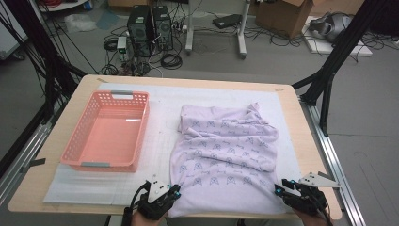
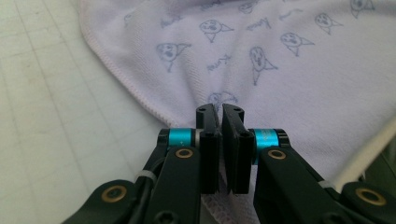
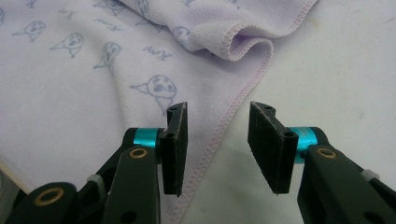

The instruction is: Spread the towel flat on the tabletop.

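A pale lilac cloth [image 1: 221,150] printed with small grey faces lies crumpled on the white mat, right of the middle. At its near left corner my left gripper [image 1: 177,189] is shut on the hem. In the left gripper view the jaws [image 2: 220,109] stand almost together, the cloth [image 2: 261,56] puckers toward them and its edge shows between the pads. My right gripper [image 1: 283,185] is at the near right corner. Its jaws [image 3: 217,109] are open, and the stitched hem of the cloth [image 3: 70,93] runs on the mat between them, untouched by either pad.
An empty pink plastic basket [image 1: 143,129] stands on the white mat [image 1: 160,127] left of the cloth. The wooden table's [image 1: 308,141] right edge is close to my right gripper. Beyond the table are computer towers, cables and boxes on the floor.
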Action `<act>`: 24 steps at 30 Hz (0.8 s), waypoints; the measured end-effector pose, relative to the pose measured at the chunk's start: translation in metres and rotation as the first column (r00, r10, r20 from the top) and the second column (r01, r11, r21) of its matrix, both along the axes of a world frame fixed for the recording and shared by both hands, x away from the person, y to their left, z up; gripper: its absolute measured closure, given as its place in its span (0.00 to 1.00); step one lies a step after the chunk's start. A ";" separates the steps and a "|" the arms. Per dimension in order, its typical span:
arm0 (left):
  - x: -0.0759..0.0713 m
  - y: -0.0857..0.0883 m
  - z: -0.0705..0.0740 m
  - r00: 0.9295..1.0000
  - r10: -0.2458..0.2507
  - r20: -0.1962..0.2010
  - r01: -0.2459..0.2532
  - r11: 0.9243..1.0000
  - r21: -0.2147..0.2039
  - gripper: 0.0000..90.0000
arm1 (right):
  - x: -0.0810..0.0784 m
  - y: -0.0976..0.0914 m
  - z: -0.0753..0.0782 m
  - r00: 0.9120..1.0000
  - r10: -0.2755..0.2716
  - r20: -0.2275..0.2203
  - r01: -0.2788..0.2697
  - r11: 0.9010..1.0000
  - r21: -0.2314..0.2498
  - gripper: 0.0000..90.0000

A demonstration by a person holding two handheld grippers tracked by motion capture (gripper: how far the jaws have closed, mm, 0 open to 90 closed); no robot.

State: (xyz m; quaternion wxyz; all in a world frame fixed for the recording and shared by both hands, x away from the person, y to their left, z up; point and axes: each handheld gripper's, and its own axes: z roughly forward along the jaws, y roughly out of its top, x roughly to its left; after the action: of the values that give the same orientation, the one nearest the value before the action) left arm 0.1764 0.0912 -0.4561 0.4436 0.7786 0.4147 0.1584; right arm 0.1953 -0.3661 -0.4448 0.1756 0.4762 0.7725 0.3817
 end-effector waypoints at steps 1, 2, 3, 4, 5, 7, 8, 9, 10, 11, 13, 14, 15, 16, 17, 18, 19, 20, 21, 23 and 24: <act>-0.003 0.005 0.000 1.000 0.001 -0.007 -0.001 1.000 -0.007 0.95 | 0.001 0.001 0.000 1.000 -0.001 -0.006 0.001 1.000 0.002 0.63; -0.006 0.010 0.001 1.000 0.004 -0.018 -0.005 1.000 -0.018 0.95 | 0.002 0.002 -0.001 1.000 0.002 -0.012 -0.002 1.000 0.003 0.62; -0.010 0.014 0.001 1.000 0.002 -0.024 -0.002 1.000 -0.023 0.95 | 0.004 0.004 -0.002 1.000 0.009 -0.014 -0.009 1.000 0.002 0.62; -0.014 0.018 0.000 1.000 0.001 -0.027 -0.002 1.000 -0.028 0.95 | 0.006 0.008 -0.003 1.000 0.019 -0.021 -0.019 1.000 0.005 0.59; -0.018 0.022 -0.001 1.000 -0.004 -0.028 0.003 0.999 -0.036 0.95 | 0.006 0.012 -0.004 1.000 0.025 -0.012 -0.026 1.000 -0.010 0.58; -0.023 0.026 -0.002 1.000 -0.013 -0.025 0.011 0.999 -0.051 0.94 | 0.007 0.019 -0.004 0.999 0.035 0.001 -0.035 0.999 -0.038 0.63; -0.023 0.027 -0.002 1.000 -0.017 -0.023 0.016 0.999 -0.052 0.94 | 0.005 0.021 -0.003 0.999 0.036 0.007 -0.035 0.998 -0.056 0.74; -0.023 0.027 -0.001 1.000 -0.020 -0.020 0.018 0.998 -0.056 0.92 | 0.004 0.021 -0.003 0.998 0.061 -0.004 -0.061 0.997 -0.045 0.89; -0.022 0.027 -0.001 1.000 -0.011 -0.018 0.010 0.998 -0.063 0.87 | 0.003 0.022 -0.002 0.997 0.076 -0.014 -0.076 0.996 -0.038 0.96; -0.021 0.026 -0.001 1.000 -0.003 -0.021 0.002 0.997 -0.075 0.80 | 0.000 0.022 -0.001 0.996 0.085 -0.013 -0.086 0.995 -0.048 0.97; -0.019 0.026 -0.002 1.000 -0.003 -0.028 0.000 0.995 -0.099 0.67 | -0.006 0.019 0.002 0.995 0.095 -0.028 -0.097 0.992 -0.075 0.98; -0.019 0.026 -0.002 1.000 -0.002 -0.023 0.000 0.995 -0.099 0.64 | -0.011 0.016 0.003 0.995 0.097 -0.034 -0.099 0.991 -0.091 0.98; -0.019 0.026 -0.002 1.000 0.002 -0.018 -0.004 0.994 -0.108 0.60 | -0.016 0.011 0.004 0.994 0.098 -0.040 -0.101 0.990 -0.096 0.98; -0.018 0.027 -0.001 1.000 0.002 -0.014 -0.004 0.994 -0.112 0.58 | -0.021 0.006 0.005 0.994 0.099 -0.050 -0.103 0.990 -0.092 0.98; -0.017 0.027 -0.001 1.000 0.007 -0.007 -0.008 0.993 -0.117 0.57 | -0.026 0.000 0.004 0.994 0.094 -0.055 -0.099 0.991 -0.085 0.98; -0.016 0.027 0.000 1.000 0.017 -0.002 -0.017 0.992 -0.125 0.55 | -0.031 -0.006 0.004 0.994 0.090 -0.060 -0.094 0.993 -0.074 0.98; -0.014 0.027 0.000 1.000 0.021 -0.001 -0.021 0.991 -0.133 0.53 | -0.035 -0.011 0.004 0.995 0.082 -0.064 -0.087 0.994 -0.069 0.98; -0.012 0.025 0.000 1.000 0.023 -0.004 -0.023 0.989 -0.144 0.53 | -0.038 -0.015 0.004 0.995 0.078 -0.061 -0.082 0.994 -0.067 0.97; -0.009 0.024 0.000 1.000 0.020 -0.001 -0.020 0.990 -0.140 0.53 | -0.040 -0.018 0.004 0.995 0.074 -0.064 -0.078 0.995 -0.056 0.96; -0.002 0.018 -0.001 1.000 0.021 -0.006 -0.021 0.991 -0.132 0.51 | -0.040 -0.020 0.003 0.994 0.086 -0.067 -0.087 0.996 -0.021 0.88; 0.002 0.015 -0.002 1.000 0.018 -0.012 -0.019 0.991 -0.130 0.50 | -0.040 -0.019 0.003 0.995 0.083 -0.062 -0.084 0.996 -0.012 0.84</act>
State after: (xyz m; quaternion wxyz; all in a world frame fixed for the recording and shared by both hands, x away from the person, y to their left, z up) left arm 0.1784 0.1058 -0.4581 0.4897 0.7450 0.4336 0.1311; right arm 0.1553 -0.3855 -0.4420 0.1391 0.4538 0.7995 0.3681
